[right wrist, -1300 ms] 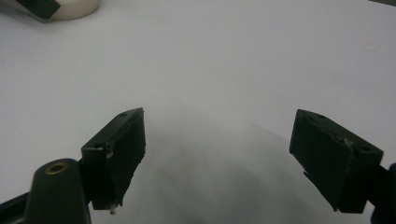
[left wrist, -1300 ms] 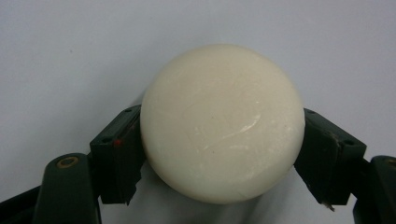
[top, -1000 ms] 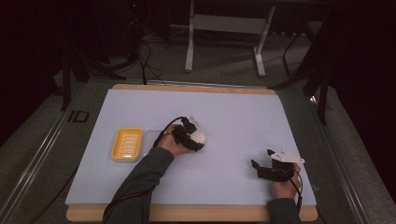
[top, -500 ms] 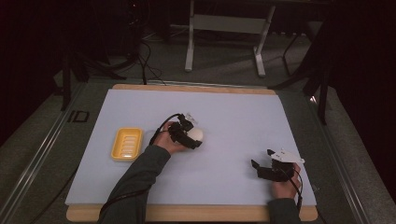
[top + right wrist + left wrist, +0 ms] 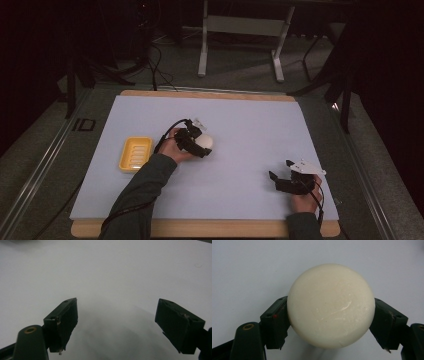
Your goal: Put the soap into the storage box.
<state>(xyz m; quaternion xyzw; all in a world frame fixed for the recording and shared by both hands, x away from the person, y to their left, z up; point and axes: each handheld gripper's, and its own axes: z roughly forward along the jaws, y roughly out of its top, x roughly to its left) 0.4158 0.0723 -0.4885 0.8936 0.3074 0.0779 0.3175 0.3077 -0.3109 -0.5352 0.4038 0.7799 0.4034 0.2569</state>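
High view: the yellow tray (image 5: 135,154) lies at the left. Just right of it the left gripper (image 5: 200,145) holds the white ball (image 5: 331,305), which has hardly moved in the last second, so carrying has probably not begun. The right gripper (image 5: 282,180) rests wide open, empty.

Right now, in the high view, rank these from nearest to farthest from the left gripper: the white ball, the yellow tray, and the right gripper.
1. White ball: clamped between the jaws of the left gripper, mid-table.
2. Yellow tray: just to the person's left of that hand, on the mat.
3. Right gripper: far across the mat near the front right edge, jaws open and empty.
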